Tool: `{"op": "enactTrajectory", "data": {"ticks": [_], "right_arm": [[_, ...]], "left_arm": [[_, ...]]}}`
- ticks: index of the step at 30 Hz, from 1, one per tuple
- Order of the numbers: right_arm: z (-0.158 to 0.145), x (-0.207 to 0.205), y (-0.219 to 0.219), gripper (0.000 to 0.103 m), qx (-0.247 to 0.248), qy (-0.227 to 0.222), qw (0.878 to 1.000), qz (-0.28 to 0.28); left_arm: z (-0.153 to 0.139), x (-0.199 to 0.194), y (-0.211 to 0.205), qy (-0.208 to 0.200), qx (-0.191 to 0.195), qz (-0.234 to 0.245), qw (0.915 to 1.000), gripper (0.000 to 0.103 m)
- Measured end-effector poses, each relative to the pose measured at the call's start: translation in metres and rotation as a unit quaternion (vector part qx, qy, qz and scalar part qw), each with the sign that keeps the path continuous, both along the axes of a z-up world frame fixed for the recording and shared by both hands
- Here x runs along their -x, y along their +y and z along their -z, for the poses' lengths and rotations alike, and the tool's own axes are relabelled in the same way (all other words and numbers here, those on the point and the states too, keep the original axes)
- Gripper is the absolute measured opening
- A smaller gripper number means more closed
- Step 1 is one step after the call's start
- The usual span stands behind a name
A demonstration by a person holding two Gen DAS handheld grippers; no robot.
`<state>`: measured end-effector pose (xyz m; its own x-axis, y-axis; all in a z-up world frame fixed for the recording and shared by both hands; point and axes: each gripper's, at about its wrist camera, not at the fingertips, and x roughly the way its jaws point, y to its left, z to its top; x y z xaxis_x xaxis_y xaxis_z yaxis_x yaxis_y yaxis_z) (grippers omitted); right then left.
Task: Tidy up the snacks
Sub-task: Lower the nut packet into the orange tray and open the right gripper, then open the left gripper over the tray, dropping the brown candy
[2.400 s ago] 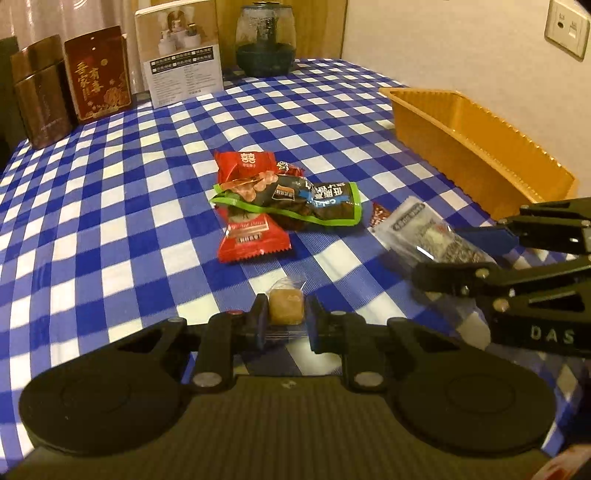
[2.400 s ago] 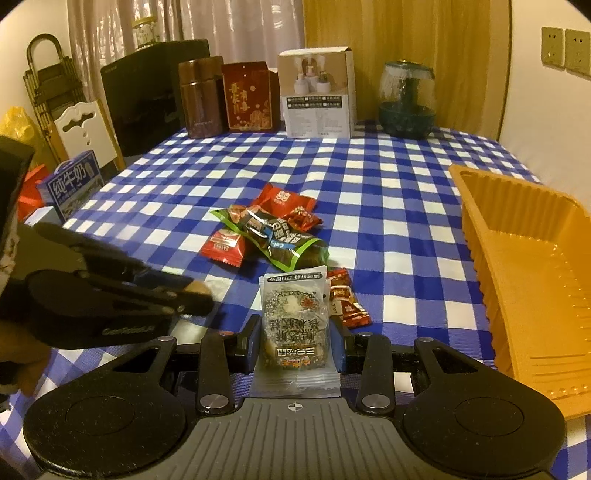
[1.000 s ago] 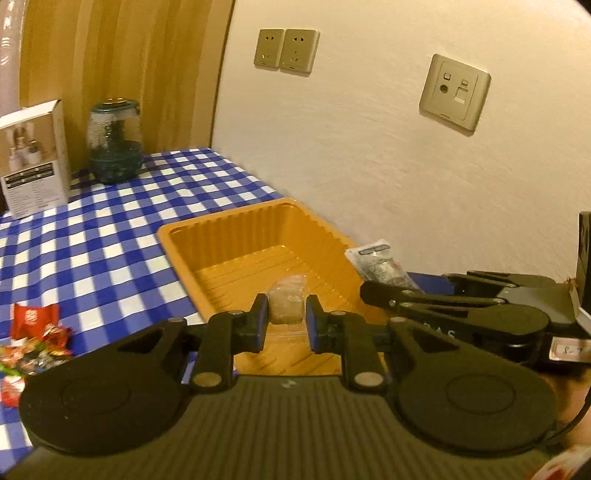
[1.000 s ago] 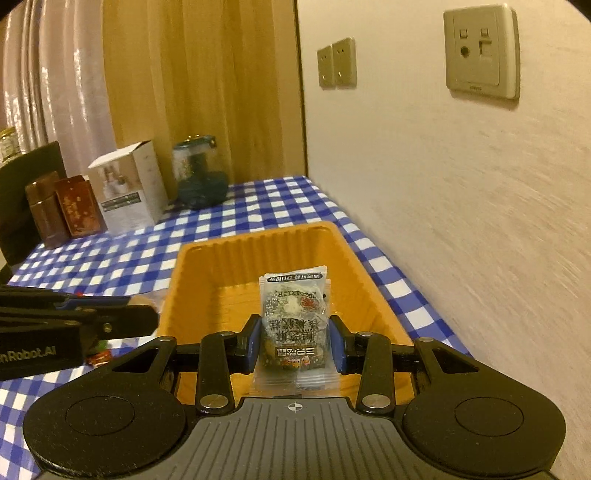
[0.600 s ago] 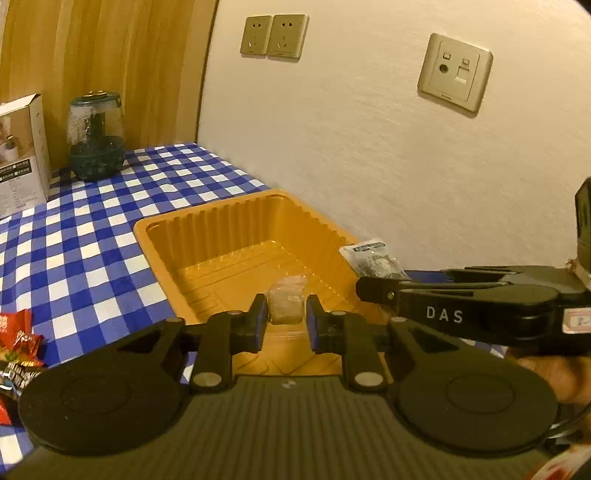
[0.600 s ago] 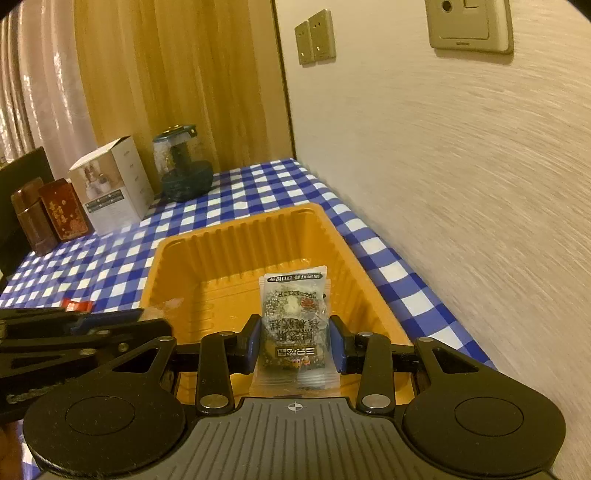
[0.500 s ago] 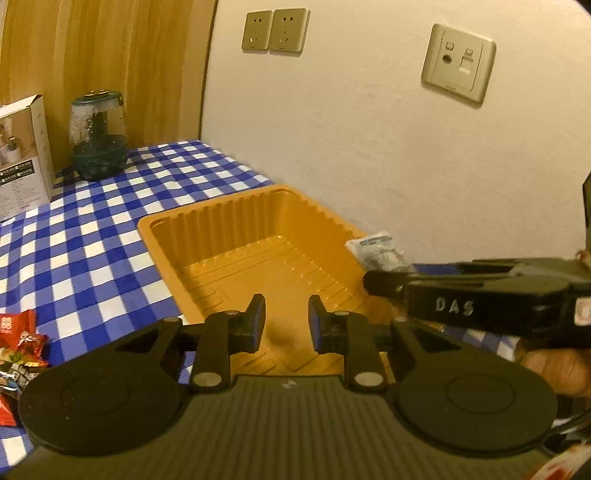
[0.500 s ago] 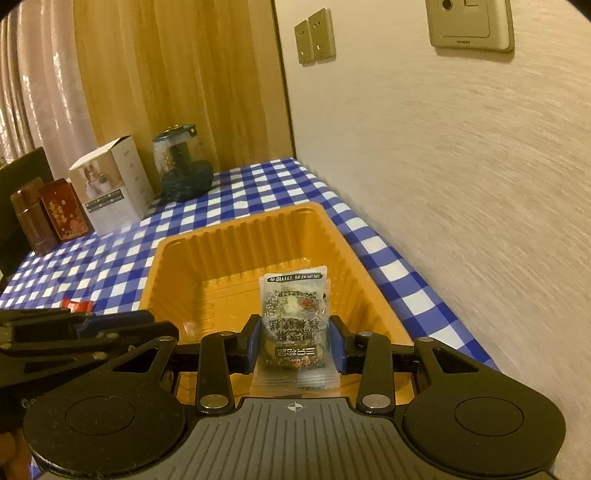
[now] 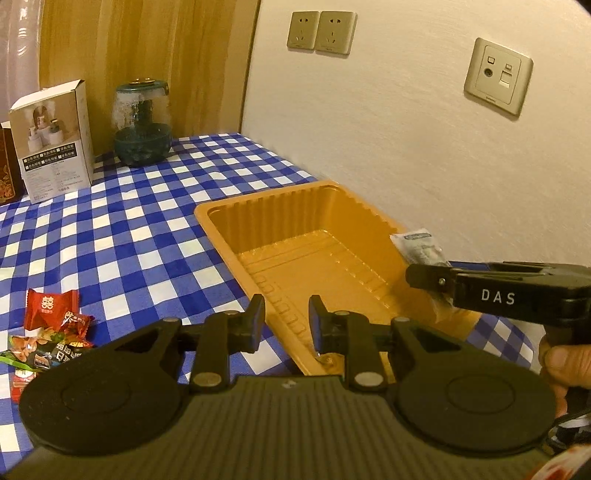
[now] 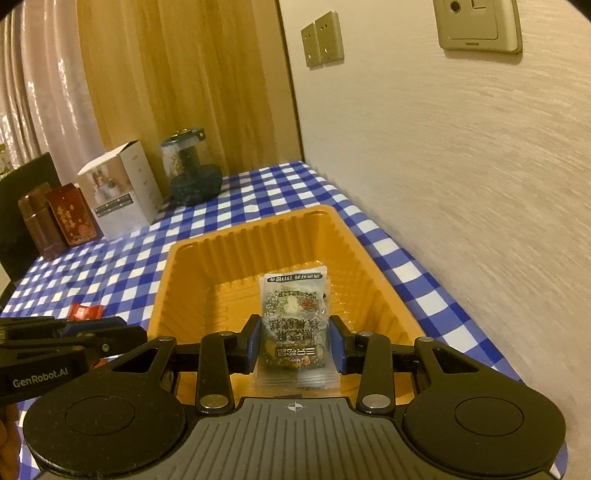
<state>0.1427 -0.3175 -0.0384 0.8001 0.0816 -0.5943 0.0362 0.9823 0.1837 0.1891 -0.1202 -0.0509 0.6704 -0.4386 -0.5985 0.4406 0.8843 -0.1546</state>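
An orange plastic tray (image 9: 266,195) stands on the blue checked cloth by the wall. My left gripper (image 9: 284,321) hovers over the tray's near corner, its jaws a little apart with nothing between them. A small clear-wrapped candy (image 9: 325,357) lies in the tray just under its right finger. My right gripper (image 10: 295,339) is shut on a grey and white snack packet (image 10: 295,314) above the tray (image 10: 251,225). The left wrist view shows this packet (image 9: 421,245) sticking out over the tray's right rim. Several wrapped snacks (image 9: 51,325) lie in a pile left of the tray.
A white box (image 9: 55,140) and a glass jar (image 9: 142,125) stand at the table's far end, with dark red tins (image 10: 74,218) beside them. The wall with sockets (image 9: 321,33) runs close along the tray's right side. A hand (image 9: 561,365) holds the right gripper.
The small candy has dropped out of the left jaws, which have parted slightly, and the left gripper has sunk a little toward the tray. The right gripper still holds its packet.
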Motion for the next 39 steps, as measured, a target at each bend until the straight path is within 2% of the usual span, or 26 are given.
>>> {"op": "enactTrajectory", "data": {"ticks": [6,7,8,10,27,39], "right_arm": [[-0.002,-0.002,-0.002,0.039,-0.030,-0.015,0.999,-0.003],[-0.003,-0.002,-0.003,0.044,-0.036,-0.022,0.999,0.000],[-0.004,-0.001,-0.003,0.059,-0.032,-0.028,0.999,0.007],[-0.006,0.000,-0.004,0.069,-0.029,-0.034,0.999,0.018],[-0.010,0.000,0.000,0.069,-0.034,-0.036,0.999,0.019],[-0.021,0.002,0.034,0.069,-0.028,-0.065,0.997,-0.024]], "left_arm": [[-0.001,0.000,-0.001,0.001,0.001,0.002,1.0000,0.024],[-0.001,0.000,-0.001,0.002,0.001,0.002,1.0000,0.026],[-0.001,0.000,-0.001,0.002,0.001,0.001,1.0000,0.027],[-0.001,-0.001,0.000,0.002,0.002,-0.001,1.0000,0.028],[-0.004,0.002,0.011,0.001,0.005,-0.016,0.9999,0.030],[-0.011,0.011,0.046,-0.004,-0.006,-0.056,0.9984,0.034]]}}
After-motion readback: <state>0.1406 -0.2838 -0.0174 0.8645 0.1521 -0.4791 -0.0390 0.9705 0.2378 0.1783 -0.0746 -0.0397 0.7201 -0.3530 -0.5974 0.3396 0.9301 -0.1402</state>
